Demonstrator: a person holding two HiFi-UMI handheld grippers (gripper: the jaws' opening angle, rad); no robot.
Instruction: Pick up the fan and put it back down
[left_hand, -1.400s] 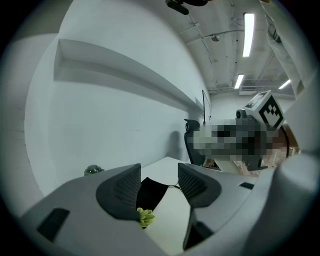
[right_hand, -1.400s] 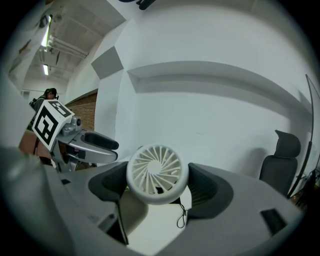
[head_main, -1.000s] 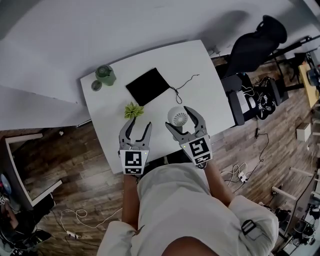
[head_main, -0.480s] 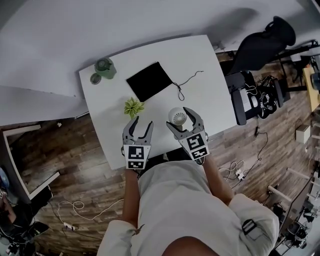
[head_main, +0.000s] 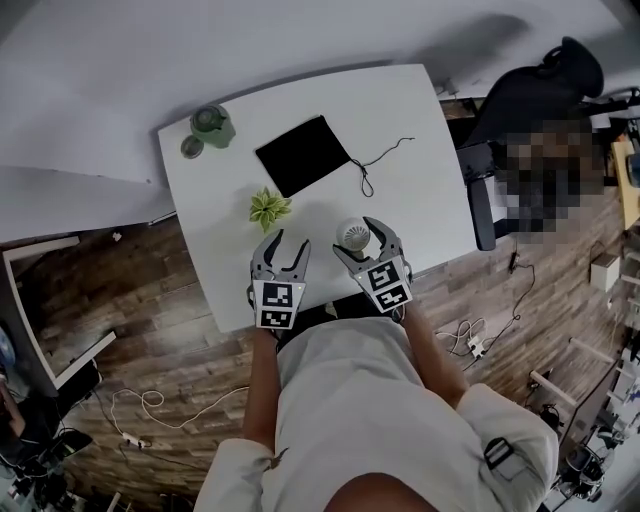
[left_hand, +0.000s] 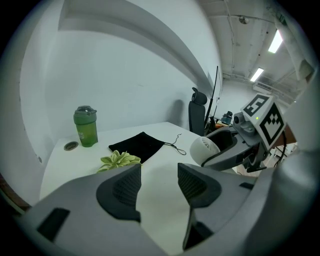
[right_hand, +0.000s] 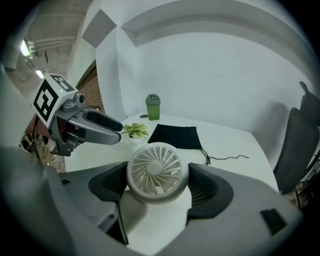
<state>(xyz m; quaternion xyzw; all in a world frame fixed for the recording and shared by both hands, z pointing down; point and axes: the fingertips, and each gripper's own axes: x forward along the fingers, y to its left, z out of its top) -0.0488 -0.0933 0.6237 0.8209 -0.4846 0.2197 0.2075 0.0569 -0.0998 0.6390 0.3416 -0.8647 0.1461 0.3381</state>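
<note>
- Head view: the right gripper (head_main: 358, 240) has its two jaws on either side of the round head of the fan (head_main: 352, 233), near the front edge of the white table (head_main: 410, 120). The grip sits on the head, probably because it is the widest and firmest part to clamp.
- Head view: the left gripper (head_main: 287, 245) is beside it, just in front of the small plant (head_main: 266, 209). It has no part in the grip and appears to be parked clear of the fan.
- Head view: the black pouch (head_main: 303, 155) with its cord (head_main: 385, 158) and the green bottle (head_main: 211, 124) lie farther back, well apart from the fan, so the area for setting it down is free.
- Left gripper view: the jaws stand apart with only bare table top showing between the pads; nothing is held. The fan (left_hand: 204, 150) shows at the right, enclosed by the other gripper's jaws.
- Right gripper view: both pads press on the rim of the fan head (right_hand: 157, 170), wide apart because the head is broad. The grille faces the camera and the stem hangs down to the lower left. Whether the base touches the table cannot be told.
- Judgement: the fan is low over the table, so the put-down step appears to be at hand. The jaws should not open until the base stands flat, or the top-heavy fan may tip over.
</note>
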